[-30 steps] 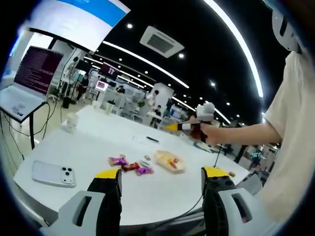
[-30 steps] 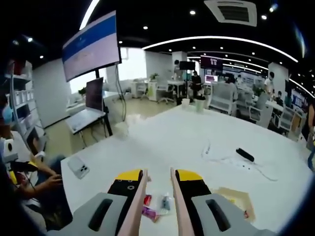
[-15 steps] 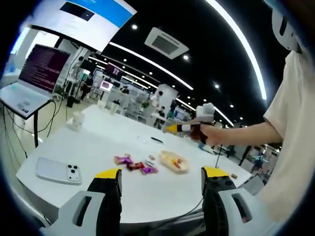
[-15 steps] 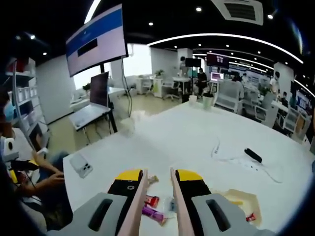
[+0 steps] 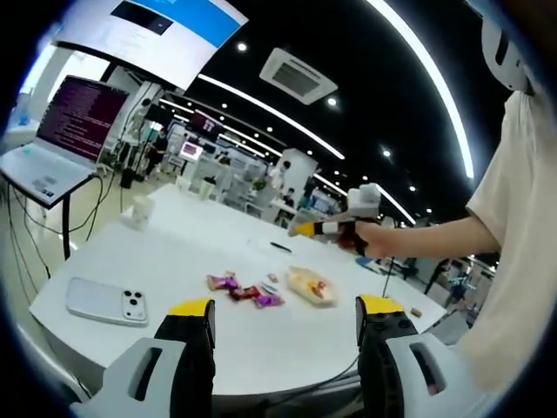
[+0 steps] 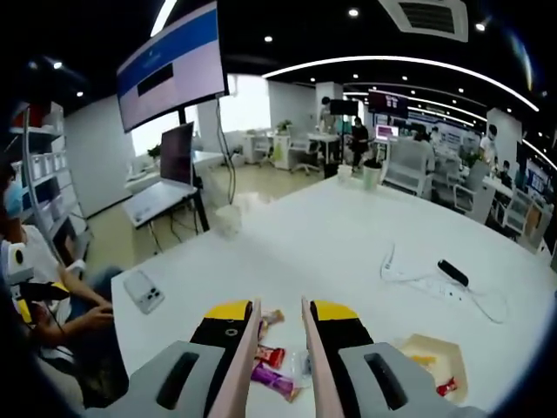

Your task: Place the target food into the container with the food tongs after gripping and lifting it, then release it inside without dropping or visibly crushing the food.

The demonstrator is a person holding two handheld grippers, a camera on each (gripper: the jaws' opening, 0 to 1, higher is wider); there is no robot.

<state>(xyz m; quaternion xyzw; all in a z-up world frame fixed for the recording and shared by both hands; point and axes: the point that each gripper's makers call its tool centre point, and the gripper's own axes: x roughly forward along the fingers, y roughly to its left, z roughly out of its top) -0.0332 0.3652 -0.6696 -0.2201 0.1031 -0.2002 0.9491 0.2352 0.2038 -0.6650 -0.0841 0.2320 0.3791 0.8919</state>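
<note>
I'm in a big open-plan office or lab: a wall screen (image 6: 170,74) at upper left, a laptop (image 5: 52,144) on a stand, desks and chairs (image 6: 409,170) behind, ceiling light strips (image 6: 392,70) overhead.

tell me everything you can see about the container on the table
The container is a shallow, pale yellowish tray that looks like thin clear plastic, lying flat on the white table. In the right gripper view it reads as roughly square with a low rim. A few small wrapped pieces, red and orange, already lie inside. It sits apart from the loose candies beside it. Neither gripper touches it; the right gripper, holding pale tongs, hangs above it.
</note>
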